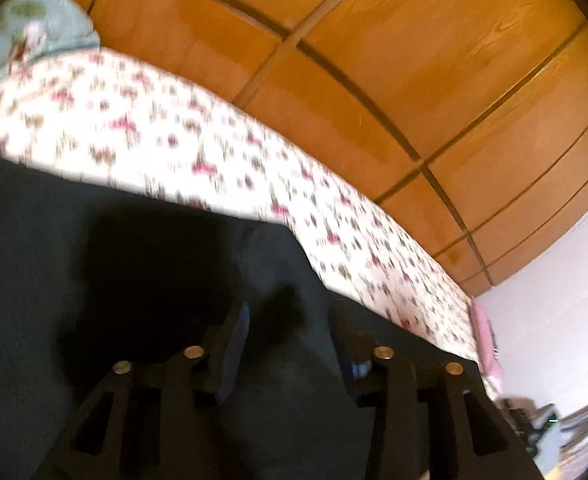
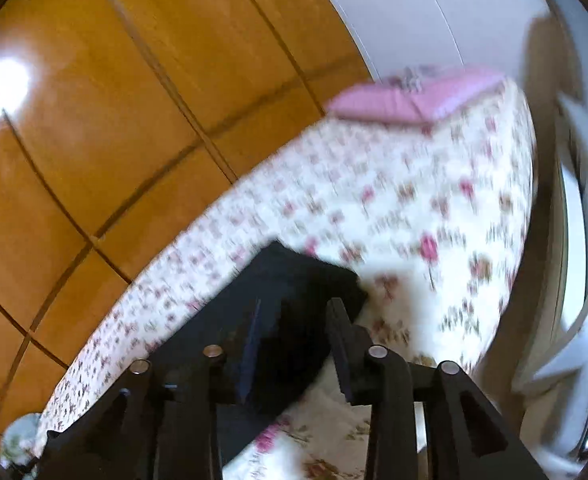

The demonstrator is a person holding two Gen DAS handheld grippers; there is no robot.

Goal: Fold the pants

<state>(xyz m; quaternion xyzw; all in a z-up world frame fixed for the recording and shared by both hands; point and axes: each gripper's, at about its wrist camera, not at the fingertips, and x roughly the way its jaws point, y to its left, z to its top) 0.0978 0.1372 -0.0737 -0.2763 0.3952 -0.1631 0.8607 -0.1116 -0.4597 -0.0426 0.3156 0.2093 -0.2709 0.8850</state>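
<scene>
Both views motion-blurred, fisheye-bent w/ dark corners. Bright lamp glare on wardrobe (image 2: 1,88); floral bedspread (image 1: 153,128) overexposed; black pants (image 1: 93,248) lose detail.

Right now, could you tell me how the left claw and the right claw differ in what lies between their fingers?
The left claw has black pants filling its whole gap; the right claw spans only a pants corner, with floral bedspread beside it. Both are open.

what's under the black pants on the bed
The black pants lie on the floral bedspread, which shows all around their edges in both wrist views. What sits directly beneath the fabric is covered, so nothing more can be told.
</scene>
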